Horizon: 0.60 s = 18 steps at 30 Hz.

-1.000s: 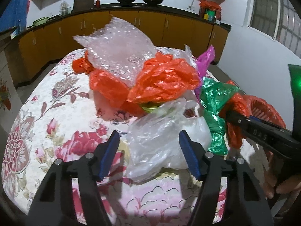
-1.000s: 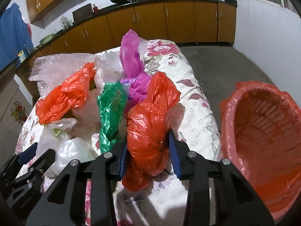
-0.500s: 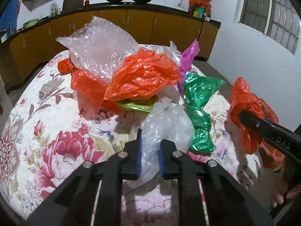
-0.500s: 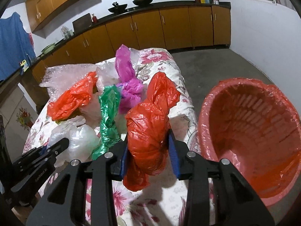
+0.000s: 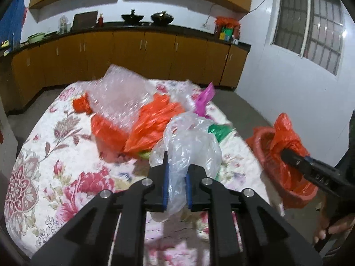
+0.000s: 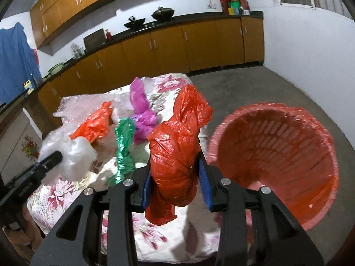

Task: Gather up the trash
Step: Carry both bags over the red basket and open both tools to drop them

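In the left wrist view my left gripper [image 5: 176,161] is shut on a crumpled clear plastic bag [image 5: 190,141], which hangs lifted above the floral tablecloth [image 5: 55,155]. The right wrist view shows my right gripper [image 6: 175,164] shut on a bulky red plastic bag [image 6: 179,141], held in the air just left of the red-lined basket [image 6: 288,146] on the floor. From the left wrist view that red bag [image 5: 286,133] hangs over the basket's near rim [image 5: 261,137]. The left gripper [image 6: 55,156] and its clear bag [image 6: 75,155] also show at the left of the right wrist view.
On the table lie bubble wrap [image 5: 119,93], orange bags [image 5: 153,124], a green bag [image 6: 124,141] and a purple bag [image 6: 142,110]. Brown cabinets [image 5: 144,51] run along the back wall. Bare concrete floor [image 6: 255,88] lies to the right of the table.
My left gripper closed on the clear bag and lifted it off the table. My right gripper carried the red bag to the right, up to the basket.
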Available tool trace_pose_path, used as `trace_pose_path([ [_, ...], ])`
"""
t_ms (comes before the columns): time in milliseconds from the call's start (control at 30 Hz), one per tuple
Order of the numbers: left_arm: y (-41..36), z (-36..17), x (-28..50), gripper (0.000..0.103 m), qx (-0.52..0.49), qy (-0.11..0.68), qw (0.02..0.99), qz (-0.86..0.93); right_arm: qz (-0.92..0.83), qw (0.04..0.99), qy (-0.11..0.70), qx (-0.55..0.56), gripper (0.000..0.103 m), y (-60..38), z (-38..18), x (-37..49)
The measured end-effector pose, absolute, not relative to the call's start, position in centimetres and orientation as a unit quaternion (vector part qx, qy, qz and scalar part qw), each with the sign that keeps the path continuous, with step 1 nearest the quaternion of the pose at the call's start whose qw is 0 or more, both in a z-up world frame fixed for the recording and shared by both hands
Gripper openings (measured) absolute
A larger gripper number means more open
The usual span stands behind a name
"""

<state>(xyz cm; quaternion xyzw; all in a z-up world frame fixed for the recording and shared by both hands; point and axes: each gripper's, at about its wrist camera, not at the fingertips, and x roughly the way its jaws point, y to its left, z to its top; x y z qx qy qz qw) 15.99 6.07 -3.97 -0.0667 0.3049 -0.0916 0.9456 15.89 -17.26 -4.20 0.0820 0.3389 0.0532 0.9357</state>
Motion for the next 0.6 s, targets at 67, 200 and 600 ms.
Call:
trace_pose_path([
  [67,5.3,-3.2,15.9,0.013,-0.065,0.298,0.947,-0.103,0.039,0.939,0.333,0.081,0.037,-18.4,-3.9,15.4],
  [200,2.8,-1.8,16.0,0.013,-0.068,0.291,0.945,-0.134,0.009,0.942,0.324,0.083,0.037,-20.7,-3.5,14.5],
  [600,-8.2,-0.5,17.8,0.013,-0.044,0.289,0.928,-0.232,-0.058,0.947,0.297,0.109,0.037,-27.8,-2.1,12.5],
])
